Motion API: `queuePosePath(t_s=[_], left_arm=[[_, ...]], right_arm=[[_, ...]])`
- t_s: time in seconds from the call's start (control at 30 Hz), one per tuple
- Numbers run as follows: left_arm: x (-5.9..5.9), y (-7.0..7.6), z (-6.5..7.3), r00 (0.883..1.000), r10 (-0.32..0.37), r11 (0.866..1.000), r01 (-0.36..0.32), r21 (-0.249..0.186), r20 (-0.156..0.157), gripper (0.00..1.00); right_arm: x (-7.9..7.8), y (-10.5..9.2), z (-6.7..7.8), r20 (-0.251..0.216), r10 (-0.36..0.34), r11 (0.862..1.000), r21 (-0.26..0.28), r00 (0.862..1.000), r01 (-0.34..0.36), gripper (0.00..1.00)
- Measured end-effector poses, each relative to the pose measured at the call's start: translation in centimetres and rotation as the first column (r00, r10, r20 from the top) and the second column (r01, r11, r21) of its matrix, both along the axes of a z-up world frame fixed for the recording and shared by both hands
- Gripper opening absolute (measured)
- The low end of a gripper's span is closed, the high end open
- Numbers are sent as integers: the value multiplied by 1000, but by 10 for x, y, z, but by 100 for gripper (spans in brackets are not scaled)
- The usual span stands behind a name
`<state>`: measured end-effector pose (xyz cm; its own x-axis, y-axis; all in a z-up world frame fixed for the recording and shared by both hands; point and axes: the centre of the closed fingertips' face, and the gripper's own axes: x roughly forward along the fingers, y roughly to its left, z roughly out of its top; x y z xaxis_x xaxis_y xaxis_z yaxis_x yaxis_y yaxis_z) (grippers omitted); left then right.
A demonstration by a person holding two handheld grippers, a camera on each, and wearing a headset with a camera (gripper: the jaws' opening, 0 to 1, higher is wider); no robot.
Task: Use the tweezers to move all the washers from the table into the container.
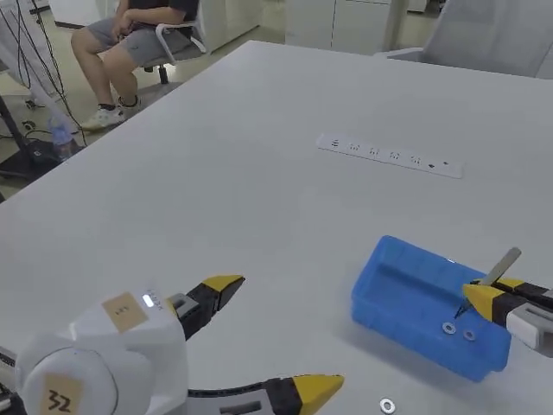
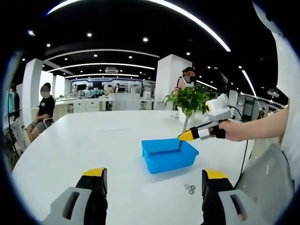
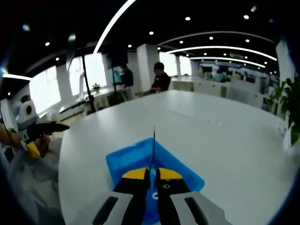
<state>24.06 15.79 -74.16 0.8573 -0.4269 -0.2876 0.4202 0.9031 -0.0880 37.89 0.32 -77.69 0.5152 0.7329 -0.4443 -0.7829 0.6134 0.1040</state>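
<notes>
Jerking your right gripper (image 1: pixel 479 298), clamped on the slim metal tweezers (image 1: pixel 502 265), could snag the blue plastic container (image 1: pixel 389 259) and spill its two small metal washers (image 1: pixel 448 328); your left gripper (image 1: pixel 275 333) hangs spread near another washer (image 1: pixel 386 405) on the white surface (image 1: pixel 259 173).

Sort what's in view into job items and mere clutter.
Job: tweezers in the right tool, blue container, washers inside it, loose washers on the table.
Clutter: power strip, potted plant, bottle.
</notes>
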Motion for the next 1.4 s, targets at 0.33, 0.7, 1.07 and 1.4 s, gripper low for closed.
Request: queuePosePath(t_s=[0.33,0.7,1.07,1.4], left_arm=[[-1,-2,1,1000,-6,1000,6,3,0,83],[-2,-4,2,1000,-12,1000,12,1,2,82],[-2,-3,2,1000,-13,1000,13,2,4,82],[-3,-3,-1,1000,-21,1000,21,17,-6,81]], right_arm=[[-23,12,24,24,42,998,40,999,-43,4],[-57,26,30,1,103,992,67,995,-103,4],[-82,31,4,-81,140,989,66,987,-135,4],[-98,35,-22,-153,167,985,59,974,-159,4]])
